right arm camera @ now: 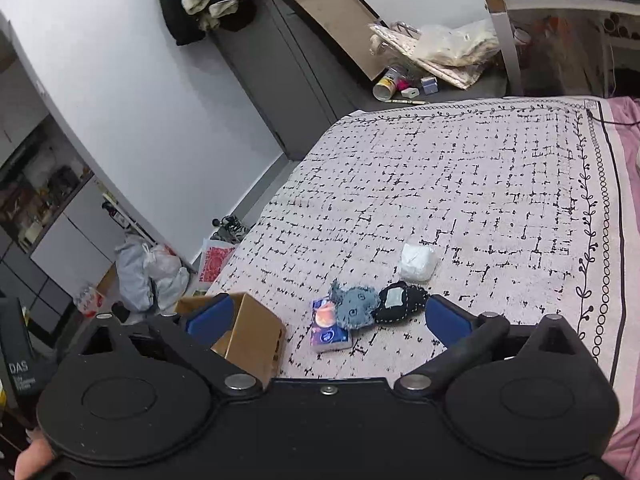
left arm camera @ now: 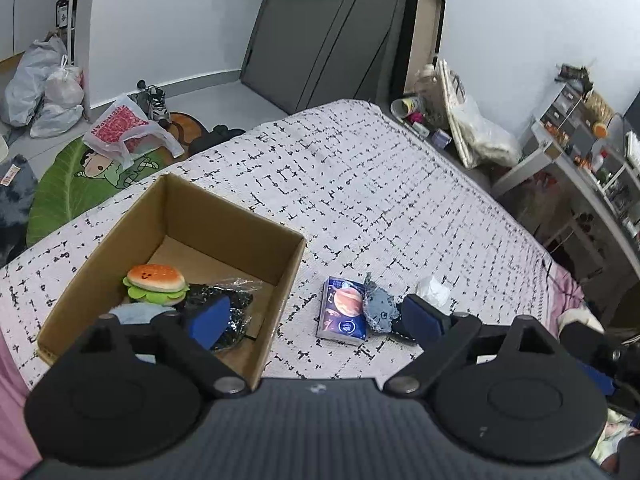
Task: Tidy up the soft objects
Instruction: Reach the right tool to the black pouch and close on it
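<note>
A cardboard box [left arm camera: 276,272] [right arm camera: 256,336] sits on the patterned bedspread [left arm camera: 380,184] [right arm camera: 480,184]. Inside it lie a plush burger [left arm camera: 157,283], a pale blue soft item [left arm camera: 136,314] and a dark item in clear wrap [left arm camera: 224,300]. Right of the box lie a planet-print tissue pack [left arm camera: 343,312] [right arm camera: 329,330], a grey-blue fabric toy [left arm camera: 380,307] [right arm camera: 356,306], a black stitched pouch [right arm camera: 400,302] and a white soft bundle [left arm camera: 432,290] [right arm camera: 417,262]. My left gripper [left arm camera: 316,320] is open, one finger over the box. My right gripper [right arm camera: 328,318] is open above the tissue pack, holding nothing.
Plastic bags [left arm camera: 44,88] [right arm camera: 152,272], a green leaf mat [left arm camera: 68,184] and shoes [left arm camera: 156,100] lie on the floor left of the bed. Clutter [left arm camera: 448,120] [right arm camera: 420,64] lies past the far end. A desk [left arm camera: 580,160] stands to the right. A hand [right arm camera: 34,460] shows bottom left.
</note>
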`<state>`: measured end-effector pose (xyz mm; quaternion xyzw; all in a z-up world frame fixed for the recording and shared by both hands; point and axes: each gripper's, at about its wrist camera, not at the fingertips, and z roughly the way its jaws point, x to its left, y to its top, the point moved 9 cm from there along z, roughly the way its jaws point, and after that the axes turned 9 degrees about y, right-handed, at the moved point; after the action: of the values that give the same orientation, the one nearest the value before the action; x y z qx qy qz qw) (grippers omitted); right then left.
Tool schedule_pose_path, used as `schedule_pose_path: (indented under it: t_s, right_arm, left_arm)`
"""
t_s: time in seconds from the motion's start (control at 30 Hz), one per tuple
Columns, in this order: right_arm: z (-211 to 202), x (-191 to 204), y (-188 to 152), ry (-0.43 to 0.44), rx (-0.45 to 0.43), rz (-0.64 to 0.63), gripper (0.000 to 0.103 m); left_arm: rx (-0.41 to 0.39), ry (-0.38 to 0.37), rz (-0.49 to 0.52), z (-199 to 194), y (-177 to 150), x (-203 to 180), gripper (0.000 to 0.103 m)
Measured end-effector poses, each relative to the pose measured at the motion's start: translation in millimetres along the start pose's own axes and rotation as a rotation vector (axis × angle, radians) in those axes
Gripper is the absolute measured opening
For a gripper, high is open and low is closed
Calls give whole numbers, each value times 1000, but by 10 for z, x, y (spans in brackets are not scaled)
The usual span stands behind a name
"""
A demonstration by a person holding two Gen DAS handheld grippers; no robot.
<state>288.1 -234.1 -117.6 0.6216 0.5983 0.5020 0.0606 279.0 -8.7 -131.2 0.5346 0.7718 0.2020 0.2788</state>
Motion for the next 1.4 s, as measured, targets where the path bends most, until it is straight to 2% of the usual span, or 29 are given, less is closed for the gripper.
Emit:
schedule_pose_path:
  t_s: [0.1, 0.2, 0.3, 0.43, 0.53, 0.8, 1.0, 1.13, 1.2, 1.3, 1.4]
  right_arm:
    - [55, -90, 82, -11, 11, 26, 103]
    - [126, -187, 140, -50, 29, 42, 103]
    - [188, -260, 157, -4, 22, 72, 103]
    - [268, -452, 71, 19, 18, 100, 103]
    - [330, -629, 21, 8, 15, 127, 103]
    - [521, -977, -46, 56, 0, 247, 102]
    - [733, -1179, -133, 73, 36, 360, 92]
    - [873, -1283, -180, 85, 62, 408, 83]
    - [945, -1328, -204, 104, 74, 442, 81]
    - [1043, -1360, -267, 119, 96, 463, 78]
    - [1166, -1359, -340, 131, 130, 461, 77]
  left_arm:
    - [19, 15, 7, 64, 28, -85, 93]
    - [31, 11, 19, 111, 51, -212, 99]
    - [37, 20, 34, 173, 73, -309, 99]
    - [60, -13, 80, 310, 99, -461, 99]
    - [44, 25, 133, 420, 126, -535, 99]
    - [43, -2, 140, 619, 51, -777, 99]
    - [39, -29, 154, 756, -53, -955, 98]
    - [86, -42, 132, 947, -125, -1007, 96]
    - [107, -51, 100, 1035, -152, -1009, 93]
    - [117, -42, 79, 1165, -186, -997, 87]
    - [135, -22, 58, 1313, -222, -948, 77]
